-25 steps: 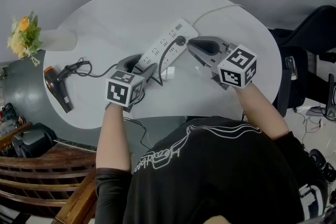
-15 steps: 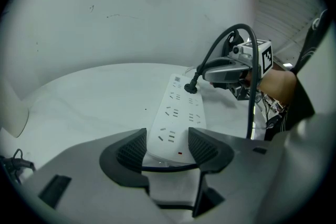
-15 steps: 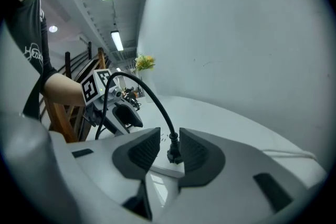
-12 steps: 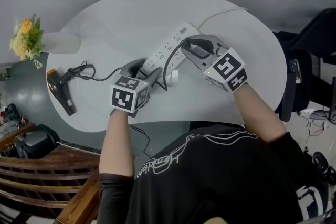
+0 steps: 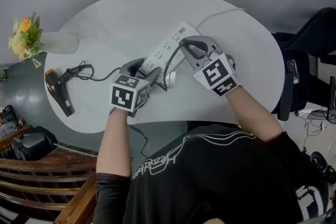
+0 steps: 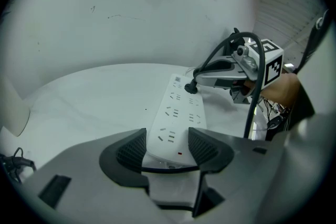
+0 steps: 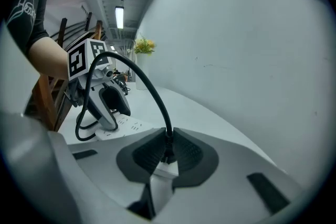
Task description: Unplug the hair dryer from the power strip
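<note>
— Hair dryer?
— Lying at the frame's left, on the table, well apart from the power strip at centre.
— Left gripper?
— Clamped on the strip's near end.
— Right gripper?
— Pinched shut on the black plug at the strip's far end.

Right gripper pinches the hair dryer plug.

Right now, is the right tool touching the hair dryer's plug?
Touching. The right gripper view shows the right tool shut on the black plug.
</note>
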Available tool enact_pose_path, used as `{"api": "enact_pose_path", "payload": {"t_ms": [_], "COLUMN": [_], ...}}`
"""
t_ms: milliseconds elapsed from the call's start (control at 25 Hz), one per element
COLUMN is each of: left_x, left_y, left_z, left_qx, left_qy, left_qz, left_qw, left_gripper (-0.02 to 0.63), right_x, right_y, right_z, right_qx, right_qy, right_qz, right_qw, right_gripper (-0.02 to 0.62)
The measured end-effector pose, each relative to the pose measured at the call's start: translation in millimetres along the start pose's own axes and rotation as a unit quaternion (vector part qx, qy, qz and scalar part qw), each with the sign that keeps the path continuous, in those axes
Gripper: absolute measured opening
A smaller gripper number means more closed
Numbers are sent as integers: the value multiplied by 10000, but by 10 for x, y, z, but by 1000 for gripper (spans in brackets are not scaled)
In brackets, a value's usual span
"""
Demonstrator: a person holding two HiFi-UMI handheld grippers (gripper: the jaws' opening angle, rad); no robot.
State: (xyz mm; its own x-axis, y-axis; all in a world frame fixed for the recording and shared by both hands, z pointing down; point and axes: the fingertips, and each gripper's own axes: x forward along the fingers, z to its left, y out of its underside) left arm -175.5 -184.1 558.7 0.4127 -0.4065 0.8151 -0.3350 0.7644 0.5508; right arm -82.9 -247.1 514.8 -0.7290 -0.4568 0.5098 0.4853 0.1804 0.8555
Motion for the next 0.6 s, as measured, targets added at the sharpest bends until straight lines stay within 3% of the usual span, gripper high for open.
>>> {"api": "enact_pose_path", "payload": {"t_ms": [80,280,600], "left_x": [-3,-15,-5], "left_y": [7,13,1], "left_z": [-2,-11,-22], "left_qx": [26,99,118], "left_qy": [-5,26,55], "left_qz": [45,90,26], "left_qw": [10000,9999,9999], "left_gripper": [247,247,245], "right_x": [-4,-22,-25], "right_y": [5,15,-23], "right_z": [9,-50,14], "right_qx": [5,664,258], "right_qy": [-37,-254,-114], "right_qz": [13,-217,-32], "right_qw": [10000,9972,9996], "right_gripper": [27,26,26]}}
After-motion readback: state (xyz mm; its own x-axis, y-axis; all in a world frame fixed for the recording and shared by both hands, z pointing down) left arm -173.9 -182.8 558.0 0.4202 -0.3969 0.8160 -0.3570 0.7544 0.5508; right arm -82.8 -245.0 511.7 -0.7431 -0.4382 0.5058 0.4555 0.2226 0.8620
